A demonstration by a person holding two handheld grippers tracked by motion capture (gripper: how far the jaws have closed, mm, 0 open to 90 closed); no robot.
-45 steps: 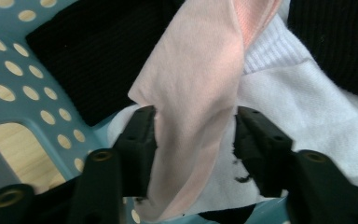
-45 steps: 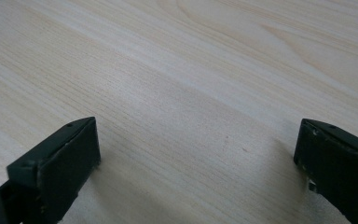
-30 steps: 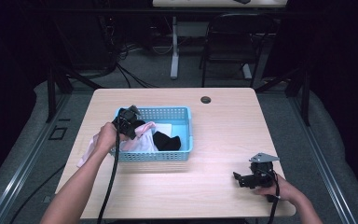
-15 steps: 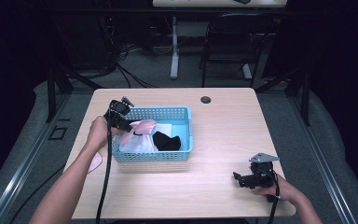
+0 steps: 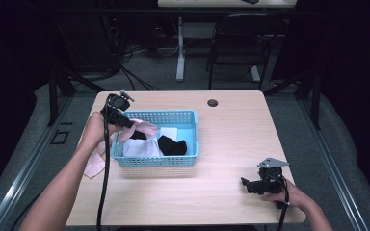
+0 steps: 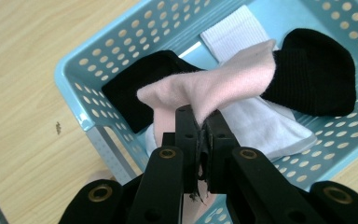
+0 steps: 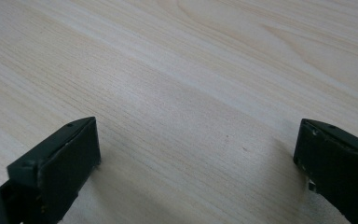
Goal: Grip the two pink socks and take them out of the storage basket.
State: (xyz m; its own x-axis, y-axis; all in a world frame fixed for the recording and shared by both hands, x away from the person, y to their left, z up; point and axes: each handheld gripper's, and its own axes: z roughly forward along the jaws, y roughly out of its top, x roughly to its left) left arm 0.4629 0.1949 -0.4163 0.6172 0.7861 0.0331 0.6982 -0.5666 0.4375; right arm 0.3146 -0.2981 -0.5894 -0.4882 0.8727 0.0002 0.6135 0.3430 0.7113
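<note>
At the left edge of the pale wood-grain table (image 5: 231, 144), a soft pink knitted sock (image 6: 223, 84) is pinched between the closed black jaws of the left gripper (image 5: 117, 111), lifted over the left end of the light blue perforated plastic basket (image 5: 188, 115). A second piece of pink fabric (image 5: 95, 163) is seen draped beside the basket's outer left wall, under the forearm. Inside the basket, a ribbed black sock (image 6: 317, 70), another black sock (image 6: 135, 88) and flat white ribbed socks (image 6: 256, 121) are heaped together. Further right, a small round dark grommet (image 5: 213, 102) is set in the tabletop. Near the front right corner, the right gripper (image 5: 251, 185) is held low over bare wood, its matte black jaws spread wide with nothing between them.
</note>
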